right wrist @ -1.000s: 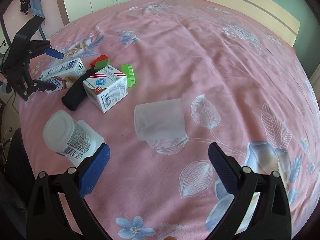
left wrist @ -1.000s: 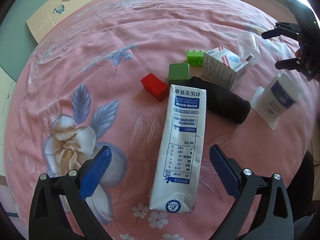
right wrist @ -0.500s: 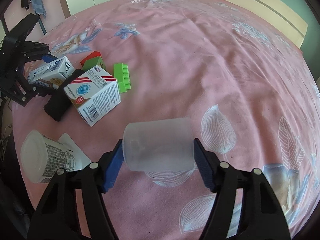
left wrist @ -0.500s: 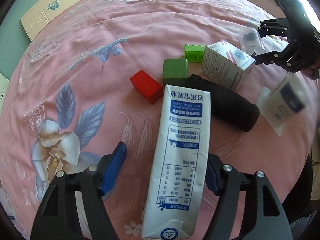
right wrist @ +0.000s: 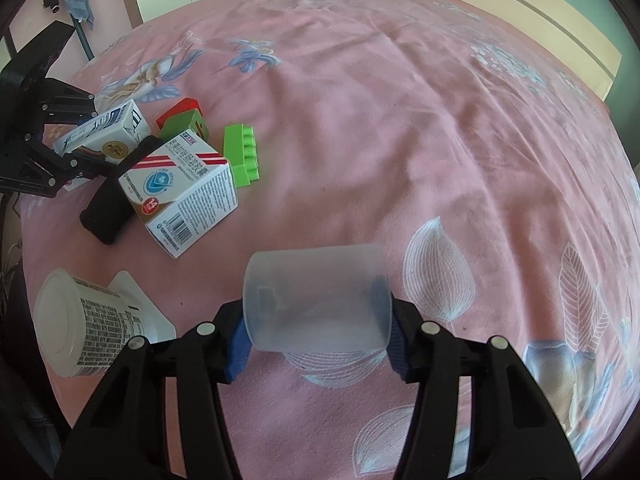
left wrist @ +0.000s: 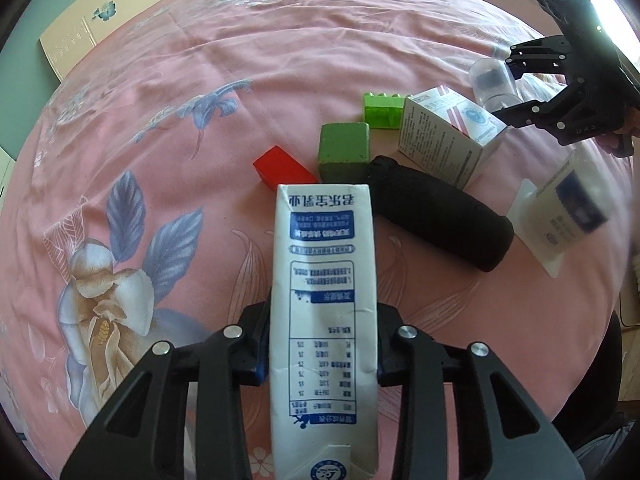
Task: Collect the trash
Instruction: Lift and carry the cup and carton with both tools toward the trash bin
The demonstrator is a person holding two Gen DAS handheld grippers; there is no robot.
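— On the pink bedspread (right wrist: 360, 128), what does each tool have?

— Left gripper (left wrist: 323, 354) is clamped on the milk carton (left wrist: 323, 308), pads pressed against both long sides near its lower half. Carton lies lengthwise, its far end touching the green block (left wrist: 344, 152) and just beside the red block (left wrist: 282, 168).

— And the right?

— Right gripper (right wrist: 318, 338) is closed around the clear cup (right wrist: 318, 298), which lies on its side across the pads. Whether it is lifted off the cloth I cannot tell.

— Remaining items?

— A black roll (left wrist: 436, 216) lies at an angle right of the carton. Behind it stands a medicine box (right wrist: 180, 184), touching the roll, with a green brick (right wrist: 242, 156) just beside it. A yogurt tub (right wrist: 76, 328) lies on its side on a white lid or sheet, apart from the rest, near the bed's edge.

— Both tools in each other's sight?

— Yes. The right gripper shows at the left camera's far right edge, cup between its fingers.
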